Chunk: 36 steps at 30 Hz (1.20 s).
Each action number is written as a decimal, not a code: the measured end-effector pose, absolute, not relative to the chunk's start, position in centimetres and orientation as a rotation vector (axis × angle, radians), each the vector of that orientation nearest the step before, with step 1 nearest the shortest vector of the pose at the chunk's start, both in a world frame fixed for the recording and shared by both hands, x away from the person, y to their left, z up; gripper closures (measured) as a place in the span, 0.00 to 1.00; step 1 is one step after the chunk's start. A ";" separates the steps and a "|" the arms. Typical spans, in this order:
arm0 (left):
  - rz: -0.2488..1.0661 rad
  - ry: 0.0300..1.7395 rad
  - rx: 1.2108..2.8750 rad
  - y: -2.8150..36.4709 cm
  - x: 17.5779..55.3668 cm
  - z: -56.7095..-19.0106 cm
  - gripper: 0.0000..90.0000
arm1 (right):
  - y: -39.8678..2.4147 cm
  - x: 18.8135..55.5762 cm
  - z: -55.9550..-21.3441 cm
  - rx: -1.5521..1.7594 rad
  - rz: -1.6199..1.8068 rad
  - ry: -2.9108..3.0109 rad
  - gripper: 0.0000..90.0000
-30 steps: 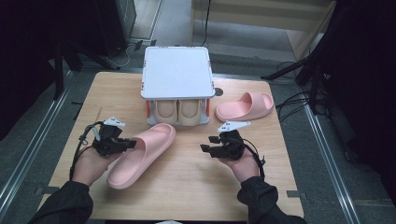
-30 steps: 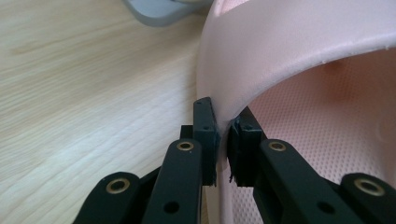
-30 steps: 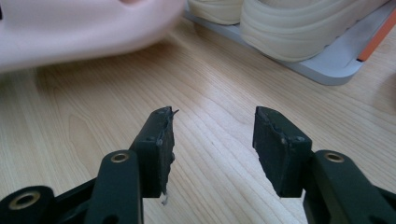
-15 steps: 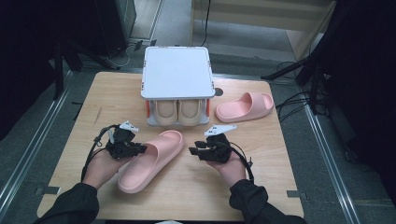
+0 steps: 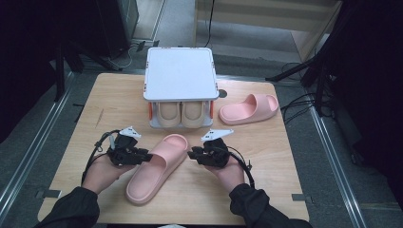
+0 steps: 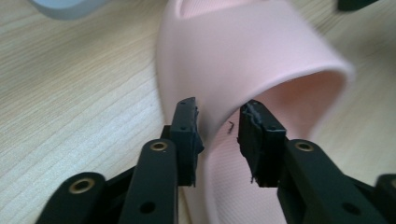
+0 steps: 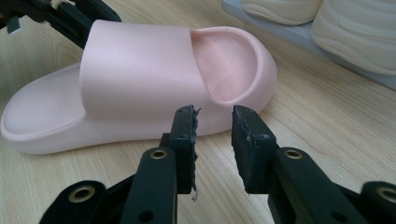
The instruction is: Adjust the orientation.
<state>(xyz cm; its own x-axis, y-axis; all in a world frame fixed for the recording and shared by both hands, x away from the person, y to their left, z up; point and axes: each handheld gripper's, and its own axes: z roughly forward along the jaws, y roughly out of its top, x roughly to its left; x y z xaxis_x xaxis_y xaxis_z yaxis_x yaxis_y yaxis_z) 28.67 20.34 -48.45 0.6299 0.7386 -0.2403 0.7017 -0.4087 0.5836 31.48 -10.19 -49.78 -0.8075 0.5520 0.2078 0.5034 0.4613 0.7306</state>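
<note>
We have the near pink slipper (image 5: pixel 157 167) lying at the table's (image 5: pixel 266 190) middle, toe toward one o'clock and heel toward seven, because it sits between our two tools where either can take it; its mate, the far pink slipper (image 5: pixel 248 108), lies at about two o'clock from it, well apart, beside the shoe rack (image 5: pixel 179 76) at twelve, whose lower shelf holds a cream pair (image 5: pixel 181 114), so we judge the pink ones are bound for that rack.

Our left gripper (image 5: pixel 142 156) comes in from nine o'clock; in the left gripper view its jaws have just been opening, and they now stand partly parted astride the strap edge of the slipper (image 6: pixel 243 60), the wall between the pads (image 6: pixel 187 126) but not pressed, so we read this as a release rather than a hold. Our right gripper (image 5: pixel 194 155) waits at three o'clock; its jaws have just been closing, and they stand narrowed with only bare wood between them, the slipper's side (image 7: pixel 140 88) just beyond the tips, apart from them.

From above, both sets of tips are too small and dark to judge contact; the rack's white lid hides most of the cream pair and any shelf space beside it; in the left gripper view the slipper's heel is cut off below and its toe above.
</note>
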 end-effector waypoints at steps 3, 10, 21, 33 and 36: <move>0.079 1.105 2.184 21.0 28.4 -48.1 0.74 | -10.0 31.5 -49.9 0.957 1.284 2.640 0.83; 0.072 1.125 2.129 22.4 28.2 -47.7 0.83 | -8.9 31.3 -50.2 0.939 1.264 2.678 0.86; 0.047 1.182 2.189 22.1 29.0 -49.7 0.84 | -7.4 31.5 -50.9 0.902 1.214 2.718 0.85; -0.011 1.139 2.195 21.4 27.9 -49.9 0.83 | -7.0 33.0 -51.0 0.941 1.211 2.681 0.84; 0.003 1.137 2.196 21.3 27.8 -49.9 0.81 | -6.8 33.3 -51.1 0.938 1.193 2.685 0.83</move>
